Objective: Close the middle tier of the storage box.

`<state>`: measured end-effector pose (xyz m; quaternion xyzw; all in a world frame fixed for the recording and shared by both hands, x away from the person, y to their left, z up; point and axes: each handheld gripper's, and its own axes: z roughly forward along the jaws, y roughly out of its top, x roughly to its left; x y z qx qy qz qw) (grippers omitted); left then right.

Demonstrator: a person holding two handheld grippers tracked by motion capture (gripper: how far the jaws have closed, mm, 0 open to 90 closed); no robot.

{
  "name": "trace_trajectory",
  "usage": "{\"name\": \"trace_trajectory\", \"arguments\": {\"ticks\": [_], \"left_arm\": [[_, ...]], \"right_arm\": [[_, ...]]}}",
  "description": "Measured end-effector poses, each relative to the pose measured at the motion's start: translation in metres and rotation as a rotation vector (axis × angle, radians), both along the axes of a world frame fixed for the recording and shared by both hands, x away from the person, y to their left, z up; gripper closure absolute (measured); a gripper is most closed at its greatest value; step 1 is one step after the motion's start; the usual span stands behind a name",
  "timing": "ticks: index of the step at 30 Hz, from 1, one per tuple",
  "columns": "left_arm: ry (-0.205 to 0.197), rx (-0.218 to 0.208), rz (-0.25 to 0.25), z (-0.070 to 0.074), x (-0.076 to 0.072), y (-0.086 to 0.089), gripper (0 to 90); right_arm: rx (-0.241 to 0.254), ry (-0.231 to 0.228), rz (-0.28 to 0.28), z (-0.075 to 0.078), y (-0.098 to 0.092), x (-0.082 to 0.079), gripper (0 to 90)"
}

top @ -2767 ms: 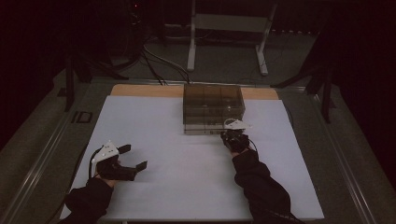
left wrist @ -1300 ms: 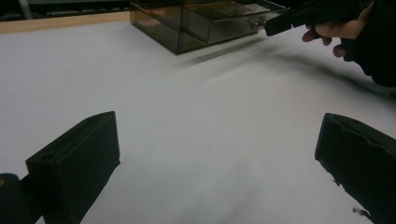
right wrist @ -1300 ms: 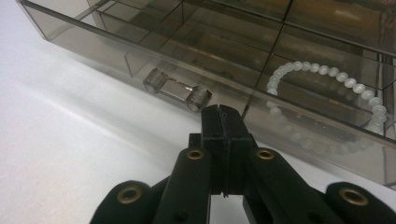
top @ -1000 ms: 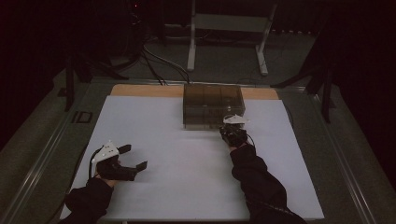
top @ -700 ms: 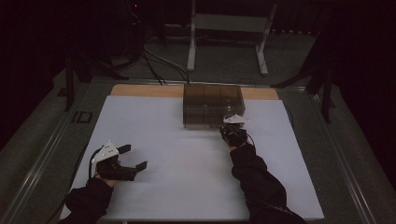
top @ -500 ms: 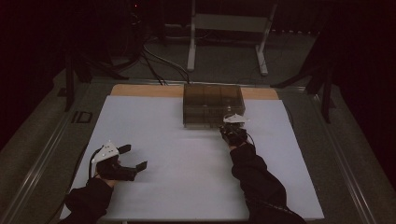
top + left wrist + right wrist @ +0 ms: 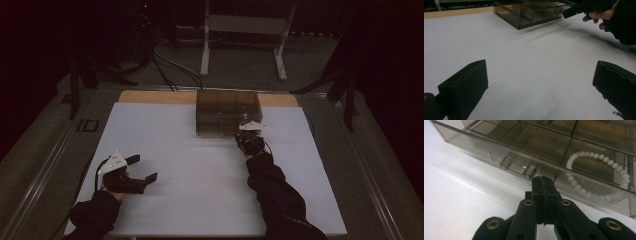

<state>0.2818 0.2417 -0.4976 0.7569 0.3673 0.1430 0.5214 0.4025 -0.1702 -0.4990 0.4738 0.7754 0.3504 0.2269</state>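
Up close, the right claw [image 7: 543, 182] is clenched tight — empty — just beside the drawer handle [image 7: 518, 167]; the left claw [image 7: 541, 87] gapes wide.

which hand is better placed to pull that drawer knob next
Right. The right tool sits shut, tips just beside the clear knob on the smoky drawer box. The left tool rests open on the white table, far from the box.

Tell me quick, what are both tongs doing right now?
Left tongs: open, empty.
Right tongs: closed, empty, at the drawer box handle.
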Motion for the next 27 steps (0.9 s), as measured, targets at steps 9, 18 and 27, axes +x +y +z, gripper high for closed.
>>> {"name": "trace_trajectory", "arguments": {"ticks": [9, 18, 27], "left_arm": [[0.0, -0.002, 0.001, 0.0005, -0.0001, 0.0005, 1.4], [0.001, -0.005, 0.0, 0.0005, -0.0004, 0.0004, 1.4], [-0.001, -0.004, 0.002, 0.0009, -0.0005, 0.001, 1.4]], "right_arm": [[0.002, -0.002, -0.005, -0.0004, 0.0005, 0.0019, 90.0], [-0.003, -0.008, -0.009, 0.0012, -0.0001, 0.0052, 90.0], [0.003, -0.012, -0.022, 0.0023, -0.0018, 0.0075, 90.0]]}}
